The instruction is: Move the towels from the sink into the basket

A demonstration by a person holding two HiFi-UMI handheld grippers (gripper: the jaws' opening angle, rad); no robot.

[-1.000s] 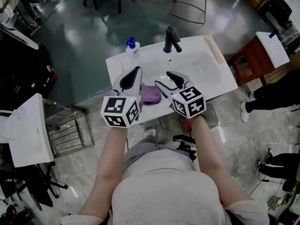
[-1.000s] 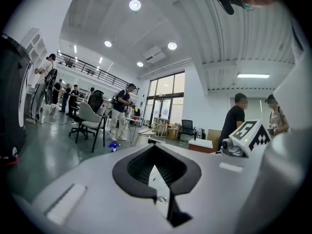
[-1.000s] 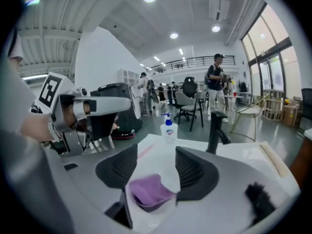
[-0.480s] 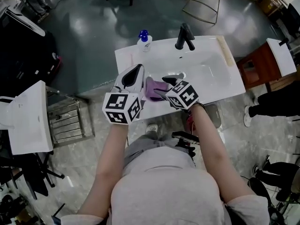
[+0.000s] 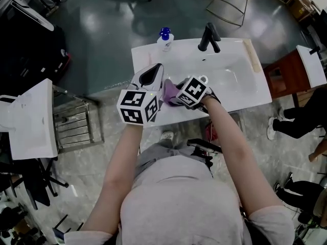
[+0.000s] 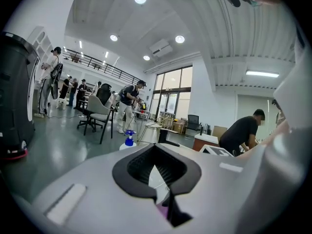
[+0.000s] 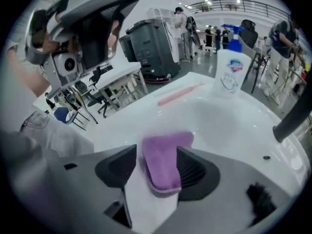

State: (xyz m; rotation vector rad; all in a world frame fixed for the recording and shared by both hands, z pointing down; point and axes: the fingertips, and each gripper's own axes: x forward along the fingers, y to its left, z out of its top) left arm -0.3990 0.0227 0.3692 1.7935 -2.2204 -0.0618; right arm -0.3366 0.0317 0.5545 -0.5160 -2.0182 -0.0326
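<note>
1. My right gripper (image 7: 157, 155) points steeply down into the sink (image 5: 240, 80). Its jaws stand wide and have just been opening. The purple towel (image 5: 168, 88) lies between them, not clamped.
2. My left gripper (image 6: 155, 147) is just beside it at the basin's front-left. Its jaw tips meet and it holds nothing.
3. The towel is folded, on the basin floor near the front rim. No basket shows in any view.
4. Risk: the towel sits off-centre, closer to one pad. If I close like this I may pinch only the top fold, and it could unroll or slip out on the lift.
5. Risk: going too deep puts the jaw tips on the porcelain before the pads bite.
6. Risk: the two grippers are close, so a sideways lift could knock them together.
7. Risk: I have to find the basket mid-carry, and a loose end could drag on the rim or catch the black tap (image 5: 210, 37).
8. Writing: the blue-capped bottle (image 7: 231, 77) has a blue-and-red label, too blurred to read. Otherwise there are only the square markers on the gripper cubes.
</note>
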